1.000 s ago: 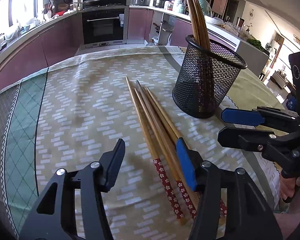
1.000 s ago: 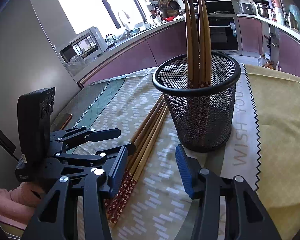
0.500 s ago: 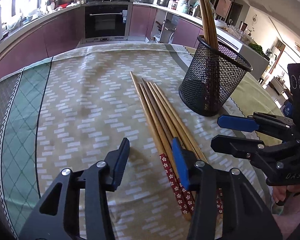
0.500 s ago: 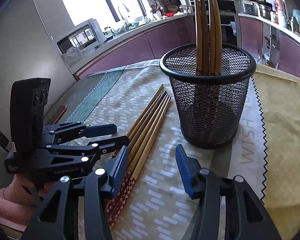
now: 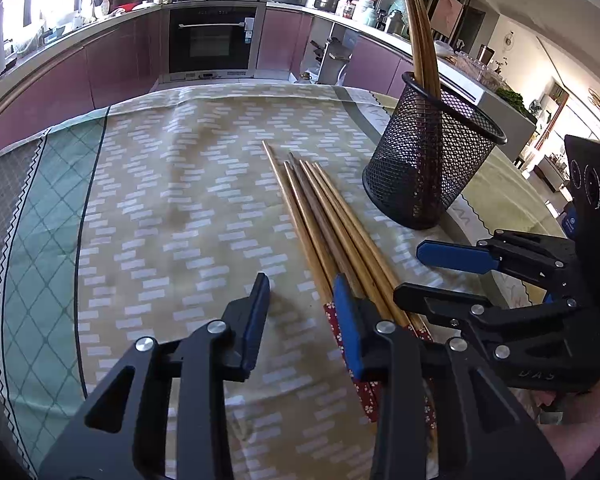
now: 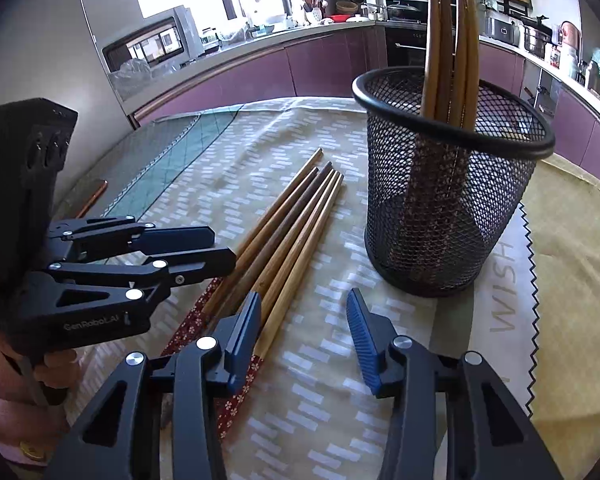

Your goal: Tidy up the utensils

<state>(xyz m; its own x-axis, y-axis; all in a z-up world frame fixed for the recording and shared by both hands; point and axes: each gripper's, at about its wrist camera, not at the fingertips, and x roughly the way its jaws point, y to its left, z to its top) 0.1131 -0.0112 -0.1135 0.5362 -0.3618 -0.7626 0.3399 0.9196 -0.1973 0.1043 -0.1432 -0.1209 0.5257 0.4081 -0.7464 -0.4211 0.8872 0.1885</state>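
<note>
Loose chopsticks (image 5: 332, 232) left of the mesh holder (image 5: 432, 168): light, stiff, slick, roll easily; pinch one mid-shaft. Left gripper (image 5: 302, 312) and right gripper (image 6: 304, 320): jaws apart, just been closing, nothing between.

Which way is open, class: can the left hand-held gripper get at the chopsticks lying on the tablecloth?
Probably yes. The left hand-held gripper is open beside the loose chopsticks, nothing covers them, and the mesh holder stands clear; only the right hand-held gripper crowds their patterned ends.

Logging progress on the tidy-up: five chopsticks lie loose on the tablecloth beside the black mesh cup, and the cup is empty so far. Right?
Not quite. The black mesh cup already holds several upright chopsticks, as the right wrist view shows. The rest stands: five chopsticks lie loose on the tablecloth beside it.
</note>
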